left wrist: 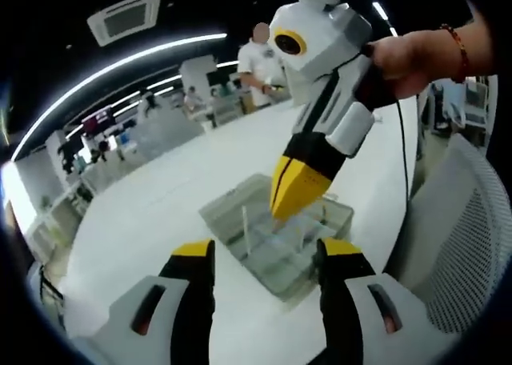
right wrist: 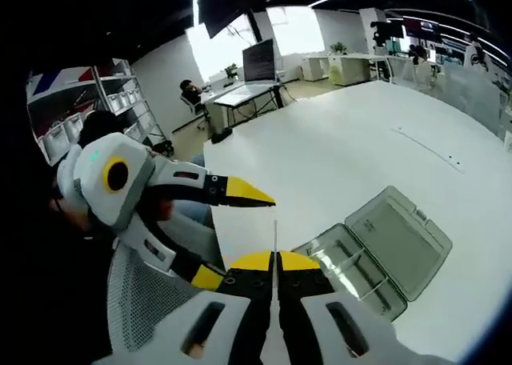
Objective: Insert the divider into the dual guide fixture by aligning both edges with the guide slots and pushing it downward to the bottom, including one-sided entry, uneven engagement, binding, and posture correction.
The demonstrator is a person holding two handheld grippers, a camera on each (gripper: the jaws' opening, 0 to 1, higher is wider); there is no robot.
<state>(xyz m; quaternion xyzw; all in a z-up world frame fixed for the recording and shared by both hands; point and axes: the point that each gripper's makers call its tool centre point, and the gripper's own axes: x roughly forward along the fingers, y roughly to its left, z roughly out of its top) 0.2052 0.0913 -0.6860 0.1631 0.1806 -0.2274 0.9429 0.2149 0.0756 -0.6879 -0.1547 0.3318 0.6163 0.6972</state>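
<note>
A: Starting big: the white surface [right wrist: 352, 141] is carrying the clear plastic fixture [right wrist: 384, 253], lid lying open beside its tray. See it?

B: Yep. In the left gripper view the fixture [left wrist: 276, 241] is sitting just past the left hand-held gripper [left wrist: 266, 257], jaws spread wide, holding nothing.

A: And the right hand-held gripper [right wrist: 276, 261]?

B: Jaws pressed together, pinching the divider [right wrist: 275, 237], a thin sheet seen edge-on, sticking straight up btwn the tips. In the left gripper view the right hand-held gripper [left wrist: 292, 201] is hovering over the tray, tips pointing down.

A: So divider's above the tray, not seated yet, imo. How to do it well?

B: Keeping it vertical, lining both edges w/ the slots before pushing, pressing evenly; if one side's binding, backing off & re-leveling
</note>
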